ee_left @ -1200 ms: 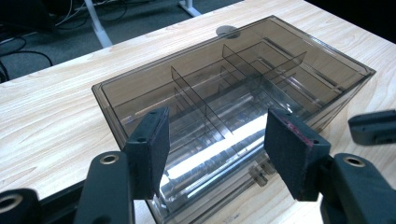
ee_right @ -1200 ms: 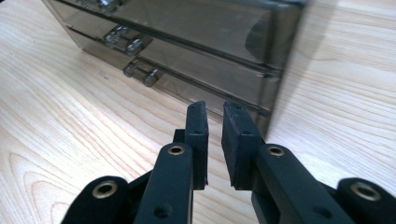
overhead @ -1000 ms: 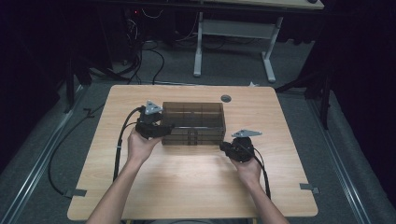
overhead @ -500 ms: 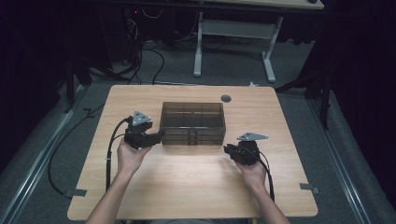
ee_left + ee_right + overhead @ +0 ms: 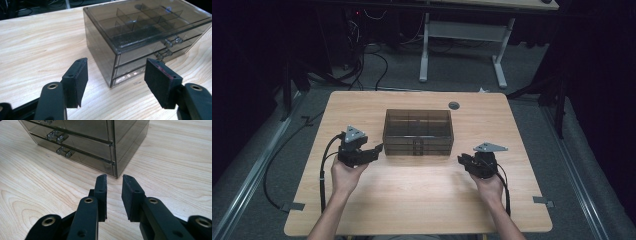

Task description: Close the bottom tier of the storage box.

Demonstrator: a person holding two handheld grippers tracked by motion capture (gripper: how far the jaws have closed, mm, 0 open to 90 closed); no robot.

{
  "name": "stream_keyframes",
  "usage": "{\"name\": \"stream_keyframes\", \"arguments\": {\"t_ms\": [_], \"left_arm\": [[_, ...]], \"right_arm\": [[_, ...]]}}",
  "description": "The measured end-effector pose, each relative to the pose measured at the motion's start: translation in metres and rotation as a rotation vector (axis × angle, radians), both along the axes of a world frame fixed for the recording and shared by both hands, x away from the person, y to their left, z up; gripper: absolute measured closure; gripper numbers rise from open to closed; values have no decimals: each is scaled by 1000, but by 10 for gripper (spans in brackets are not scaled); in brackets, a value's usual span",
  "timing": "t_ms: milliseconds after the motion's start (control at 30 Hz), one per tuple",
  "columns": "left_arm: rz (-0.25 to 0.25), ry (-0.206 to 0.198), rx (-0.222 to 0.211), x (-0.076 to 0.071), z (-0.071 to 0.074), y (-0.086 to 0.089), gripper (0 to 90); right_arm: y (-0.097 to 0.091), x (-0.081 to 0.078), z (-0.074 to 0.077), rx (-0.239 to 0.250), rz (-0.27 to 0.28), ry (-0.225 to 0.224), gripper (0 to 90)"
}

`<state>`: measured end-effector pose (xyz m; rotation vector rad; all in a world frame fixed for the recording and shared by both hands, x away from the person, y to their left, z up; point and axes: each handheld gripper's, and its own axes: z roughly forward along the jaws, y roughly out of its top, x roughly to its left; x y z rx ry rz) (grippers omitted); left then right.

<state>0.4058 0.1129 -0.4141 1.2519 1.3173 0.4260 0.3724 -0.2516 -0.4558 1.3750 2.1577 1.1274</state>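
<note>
I'm eyeing the table (image 5: 362, 210), w/ the box (image 5: 418, 131) sitting mid-table. Left gripper (image 5: 374, 150), jaws just been opening, empty, nearing its corner. Right gripper (image 5: 462, 161) gaping narrowly, empty. Risk: box's light, I'm likely shoving it instead of gripping.

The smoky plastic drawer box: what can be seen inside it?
Through the drawer box clear top, thin dividers form compartments that look empty. The drawers below are tinted; their contents cannot be made out.
</note>
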Motion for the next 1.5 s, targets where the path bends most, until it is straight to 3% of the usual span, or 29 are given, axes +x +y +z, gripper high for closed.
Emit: {"name": "stream_keyframes", "arguments": {"t_ms": [400, 967, 1233, 1500], "left_arm": [[26, 10, -28, -11, -9, 15, 347], [80, 47, -48, -24, -28, 39, 336], [97, 73, -79, -29, -39, 49, 336], [122, 90, -78, -32, -51, 55, 336]], "right_arm": [[-12, -10, 3, 2, -23, -30, 746], [-27, -21, -3, -1, -51, -22, 742], [-32, -24, -7, 1, -61, -13, 739], [-37, -26, -10, -5, -74, -6, 738]]}}
